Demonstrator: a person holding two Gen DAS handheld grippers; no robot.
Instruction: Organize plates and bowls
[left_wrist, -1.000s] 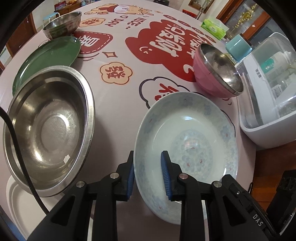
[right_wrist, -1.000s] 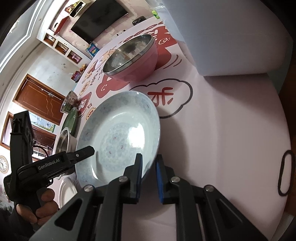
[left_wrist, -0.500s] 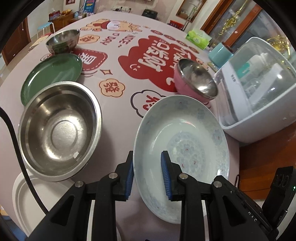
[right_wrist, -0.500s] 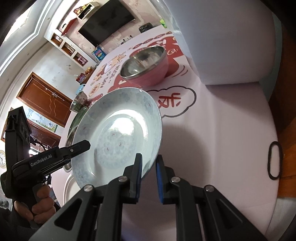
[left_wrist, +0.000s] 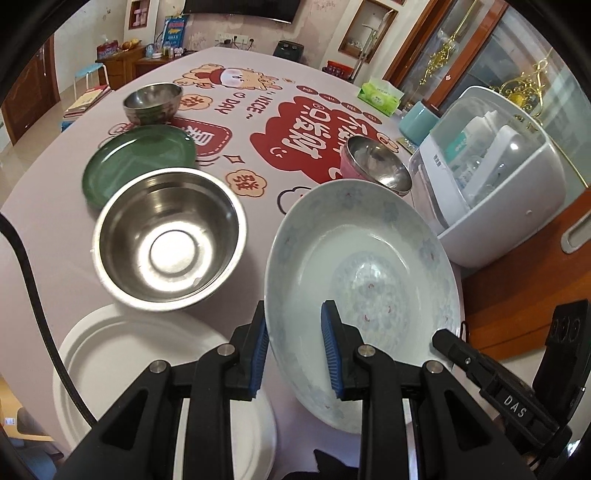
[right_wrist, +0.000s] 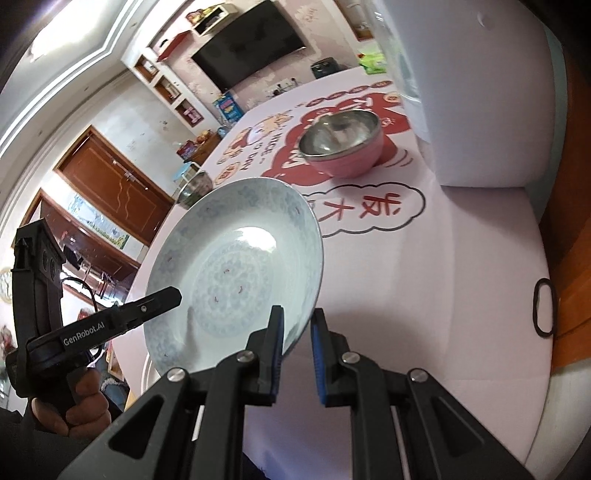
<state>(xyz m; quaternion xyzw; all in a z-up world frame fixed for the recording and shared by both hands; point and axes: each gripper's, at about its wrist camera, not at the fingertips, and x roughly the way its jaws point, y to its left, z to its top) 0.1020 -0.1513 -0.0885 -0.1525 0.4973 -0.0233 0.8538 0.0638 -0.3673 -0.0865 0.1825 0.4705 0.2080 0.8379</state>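
Plate (left_wrist: 369, 258) clamped at its rim by both tools, left (left_wrist: 293, 350) and right (right_wrist: 297, 354), off the worktop (left_wrist: 258, 155). Steel bowl (left_wrist: 168, 240) beside it unstacked, so early days.

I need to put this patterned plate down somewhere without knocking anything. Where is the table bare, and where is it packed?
Bare cloth lies right of the patterned plate, between the pink bowl and the white appliance. Another open stretch is the red print between the green plate and the pink bowl. Crowded: the left side, where the white plate, large steel bowl, green plate and small steel bowl sit close.
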